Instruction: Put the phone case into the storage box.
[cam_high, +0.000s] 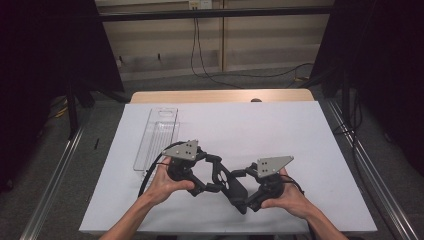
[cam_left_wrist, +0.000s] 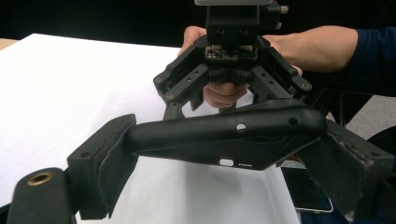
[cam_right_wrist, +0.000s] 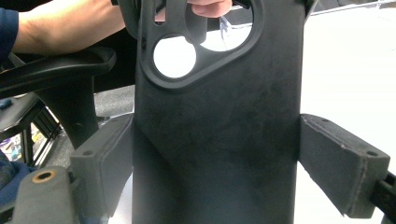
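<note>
Both tongs hold one black phone case (cam_high: 231, 184) between them, lifted just above the white table (cam_high: 280, 130) near its front edge. The left tongs (cam_high: 216, 175) are closed across the case's short end, their padded fingers (cam_left_wrist: 114, 161) pressing on its rim, as the left gripper view shows; the right tongs (cam_high: 240, 196) stand wide yet are closed on the case's two long sides, with the dull inner face and the camera cutout (cam_right_wrist: 198, 44) rising between the pads (cam_right_wrist: 343, 163) in the right gripper view. In the high view the case lies slantwise, running from about ten o'clock at the left tongs down to about four o'clock at the right tongs. It looks light and thin, a flexible shell that would probably bow or twist if squeezed hard, with a smooth outer skin that could slip; the safest purchase seems to be on the raised side rims, away from the cutout where the wall is narrow and weak. A clear plastic tray (cam_high: 157, 137) lies on the table at about eleven o'clock from the left tongs, well apart, and a phone (cam_left_wrist: 308, 193) lies on the table under the case.
</note>
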